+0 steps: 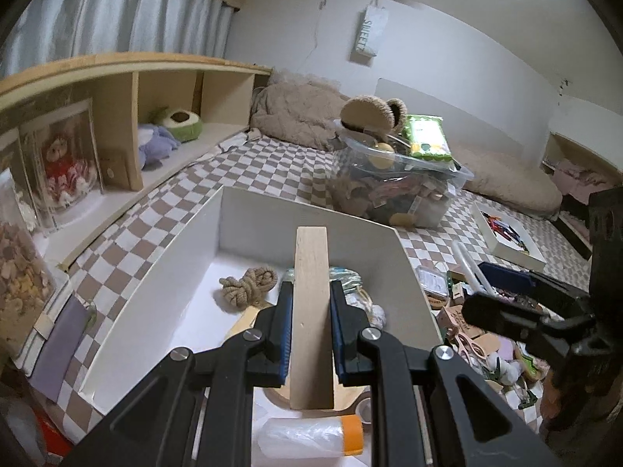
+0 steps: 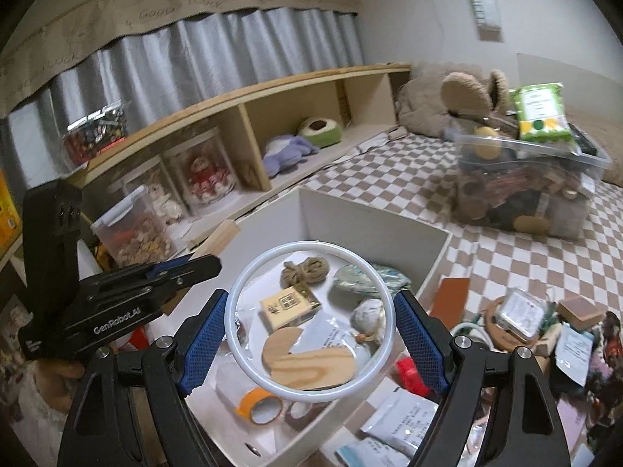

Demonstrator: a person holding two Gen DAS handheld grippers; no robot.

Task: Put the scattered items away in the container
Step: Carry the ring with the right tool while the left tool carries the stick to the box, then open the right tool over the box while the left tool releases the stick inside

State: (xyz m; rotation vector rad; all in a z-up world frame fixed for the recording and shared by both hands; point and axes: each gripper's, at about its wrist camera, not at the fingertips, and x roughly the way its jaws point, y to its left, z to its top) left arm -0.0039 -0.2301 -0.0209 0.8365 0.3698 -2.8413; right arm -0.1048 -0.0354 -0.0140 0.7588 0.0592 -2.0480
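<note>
The left gripper [image 1: 310,323] is clamped on a pale wooden rectangular block [image 1: 311,311], which stands between the blue pads and points out over the white open-topped cardboard box [image 1: 175,280]. The right gripper [image 2: 309,330] holds a white plastic ring [image 2: 311,317] across its width, both pads pressed on the rim, and the ring hangs over the near half of the same box.

Inside the box, nearest first, lie an orange roll of tape [image 2: 260,404], a flat curved cut-out of light wood [image 2: 309,364], a small tan printed carton [image 2: 286,307], and at the far end a knotted bundle of beige rope [image 2: 305,270].

Both carried items look ready to be dropped in. It would be best to lower each a little closer to the box floor before letting go, so the ring does not bounce or roll out and the block does not land hard on the things beneath. The bare floor left of the rope suits the block. Releasing one gripper at a time keeps the two from colliding, since they sit close together.

Just right of the box, on the brown-and-white checked bedcover [image 2: 506,257], more scattered packets and wooden bits [image 2: 525,311] wait. Further back stands a clear plastic tub [image 2: 525,190] heaped with oddments.
</note>
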